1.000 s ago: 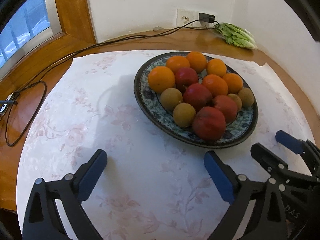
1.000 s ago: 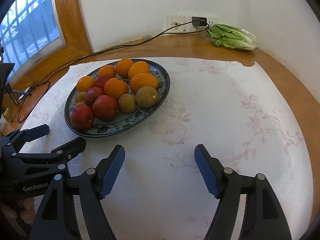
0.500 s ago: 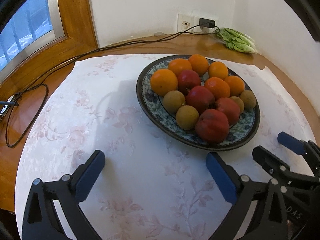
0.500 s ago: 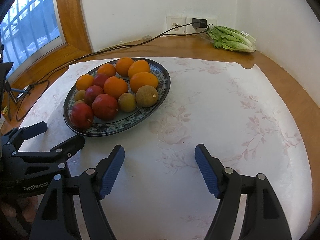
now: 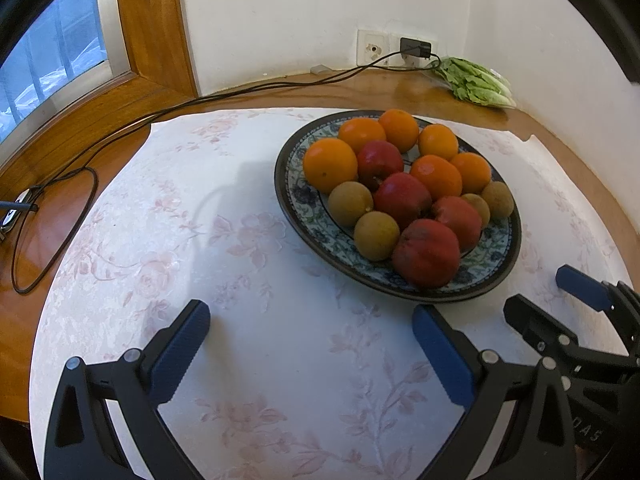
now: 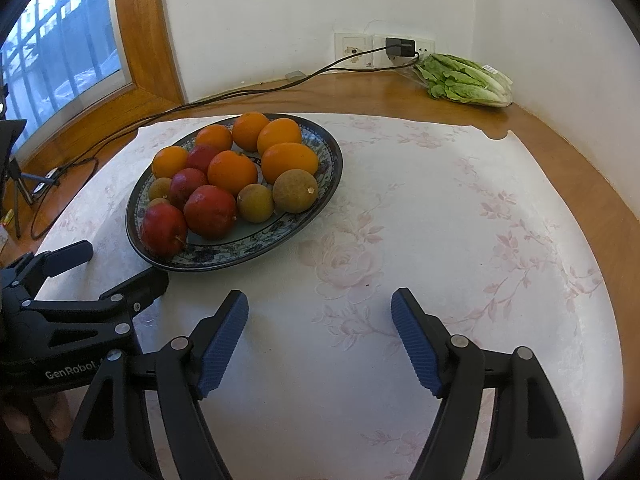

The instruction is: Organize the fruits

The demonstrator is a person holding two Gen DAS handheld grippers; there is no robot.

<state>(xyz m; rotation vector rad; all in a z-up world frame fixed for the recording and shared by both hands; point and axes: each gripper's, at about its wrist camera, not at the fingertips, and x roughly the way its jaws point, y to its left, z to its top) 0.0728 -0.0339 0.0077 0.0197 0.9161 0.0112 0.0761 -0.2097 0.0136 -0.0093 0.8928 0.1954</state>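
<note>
A dark-rimmed patterned plate sits on the white floral cloth. It holds several oranges, red apples and brownish round fruits. My left gripper hovers open over bare cloth, short of the plate's near-left rim, with nothing between its blue pads. My right gripper is open too, over cloth to the right of the plate. Each view shows the other gripper alongside, the right gripper and the left gripper.
A bagged lettuce lies in the back right corner. A black cable runs from the wall charger across the wooden table to its left edge. A wooden window frame stands at the left. Walls close the back and right.
</note>
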